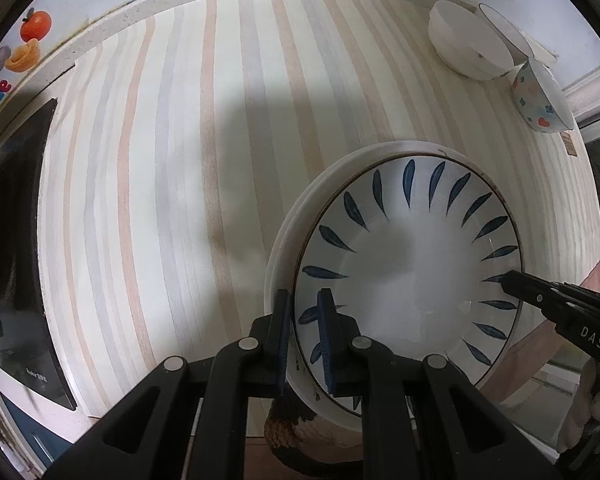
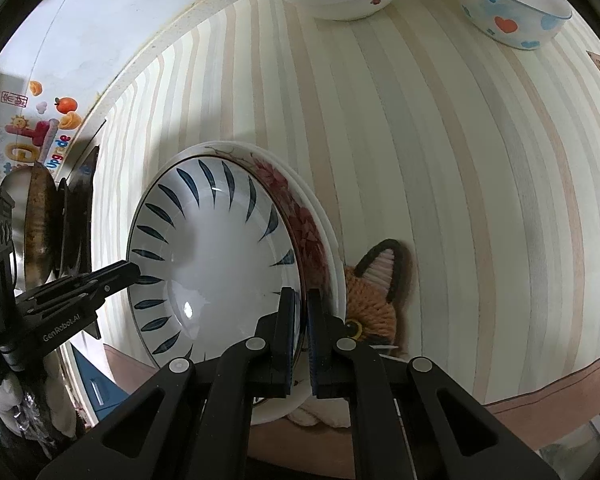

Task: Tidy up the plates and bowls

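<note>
The blue-leaf plate (image 1: 408, 276) sits on top of a stack of plates (image 2: 312, 224) near the front edge of the striped table (image 1: 180, 160). The left gripper (image 1: 306, 344) is clamped on the plate's near-left rim, and the right gripper (image 2: 300, 336) is clamped on its opposite rim. Three bowls (image 1: 468, 40) stand together at the far right corner, and a knitted fox (image 2: 374, 300) lies beside the stack

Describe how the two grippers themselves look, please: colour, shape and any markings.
Both are matte black plastic. The left gripper and right gripper have flat dark-blue pads, angular linkage arms and round silver pivot pins. White lettering reads "GenRobot.AI" on the left, "DAS" on the right. No cables visible.
</note>
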Available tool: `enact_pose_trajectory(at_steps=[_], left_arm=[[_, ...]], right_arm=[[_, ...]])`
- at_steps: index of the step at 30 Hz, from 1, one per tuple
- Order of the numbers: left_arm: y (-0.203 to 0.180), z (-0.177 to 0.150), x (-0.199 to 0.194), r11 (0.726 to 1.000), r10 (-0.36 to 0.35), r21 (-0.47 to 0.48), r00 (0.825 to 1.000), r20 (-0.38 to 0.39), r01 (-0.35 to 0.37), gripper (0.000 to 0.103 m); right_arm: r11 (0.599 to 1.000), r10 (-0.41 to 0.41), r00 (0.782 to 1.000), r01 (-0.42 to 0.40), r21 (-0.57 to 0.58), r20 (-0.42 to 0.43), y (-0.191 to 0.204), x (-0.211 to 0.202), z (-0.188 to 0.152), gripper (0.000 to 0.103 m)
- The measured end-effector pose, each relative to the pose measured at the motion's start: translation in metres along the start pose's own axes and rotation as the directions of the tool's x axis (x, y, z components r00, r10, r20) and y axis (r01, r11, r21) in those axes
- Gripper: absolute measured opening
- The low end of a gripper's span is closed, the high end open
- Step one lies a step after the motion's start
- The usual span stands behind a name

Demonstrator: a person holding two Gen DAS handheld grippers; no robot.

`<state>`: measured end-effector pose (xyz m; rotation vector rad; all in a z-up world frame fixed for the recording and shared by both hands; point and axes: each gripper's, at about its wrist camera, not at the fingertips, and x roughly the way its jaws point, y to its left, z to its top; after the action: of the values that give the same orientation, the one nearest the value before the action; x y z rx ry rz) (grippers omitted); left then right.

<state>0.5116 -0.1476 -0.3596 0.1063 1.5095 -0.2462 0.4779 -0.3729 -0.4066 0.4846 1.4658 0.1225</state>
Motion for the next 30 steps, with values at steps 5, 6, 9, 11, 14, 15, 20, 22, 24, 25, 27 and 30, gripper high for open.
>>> enact_pose_trajectory(at_steps=[5,6,9,11,14,15,20,22,24,25,27,30], left_arm=[[-0.003,-0.003,0.003,0.999,0.015,-0.034,1.0,0.007,-0.015,0.012],[-0.001,-0.003,0.003,0.999,0.016,-0.041,1.0,0.007,-0.016,0.012],[0.003,-0.008,0.003,0.997,0.015,-0.073,1.0,0.003,-0.015,0.012],[0.005,-0.009,0.004,0.995,0.013,-0.096,1.0,-0.003,-0.013,0.012],[0.006,-0.01,0.007,0.993,0.012,-0.12,1.0,-0.009,-0.013,0.013],[0.007,-0.01,0.007,0.991,0.009,-0.13,1.0,-0.011,-0.01,0.013],[0.013,-0.012,0.006,0.985,-0.001,-0.172,1.0,-0.014,-0.001,0.013],[0.014,-0.017,0.006,0.983,0.003,-0.182,1.0,-0.013,-0.005,0.013],[0.015,-0.022,0.003,0.983,0.008,-0.184,1.0,-0.008,-0.009,0.013],[0.015,-0.025,0.0,0.983,0.007,-0.185,1.0,-0.004,-0.008,0.013],[0.014,-0.033,-0.007,0.983,0.018,-0.182,1.0,0.011,-0.015,0.013],[0.009,-0.044,-0.027,0.986,0.043,-0.162,0.998,0.054,-0.034,0.013]], right_arm=[[1.0,-0.013,1.0,0.013,0.005,-0.006,0.002,-0.001,0.001,0.01],[1.0,-0.017,1.0,0.017,0.007,-0.006,0.003,-0.001,0.001,0.01],[1.0,-0.027,1.0,0.027,0.006,-0.014,0.005,0.0,0.004,0.01],[0.999,-0.036,0.999,0.036,0.001,-0.021,0.006,0.0,0.005,0.011],[0.999,-0.049,0.999,0.048,-0.012,-0.024,0.007,-0.002,0.006,0.012],[0.999,-0.048,0.999,0.048,-0.014,-0.02,0.008,-0.003,0.007,0.012],[0.999,-0.037,0.999,0.037,-0.019,-0.006,0.008,-0.013,0.01,0.013],[0.999,-0.042,0.999,0.042,-0.029,0.0,0.01,-0.017,0.008,0.014],[0.998,-0.047,0.999,0.047,-0.041,0.002,0.012,-0.021,0.006,0.014],[0.997,-0.052,0.999,0.052,-0.049,0.005,0.014,-0.024,0.005,0.015],[0.996,-0.063,0.998,0.064,-0.059,0.018,0.019,-0.031,0.001,0.016],[0.994,-0.077,0.996,0.081,-0.076,0.049,0.029,-0.047,-0.011,0.016]])
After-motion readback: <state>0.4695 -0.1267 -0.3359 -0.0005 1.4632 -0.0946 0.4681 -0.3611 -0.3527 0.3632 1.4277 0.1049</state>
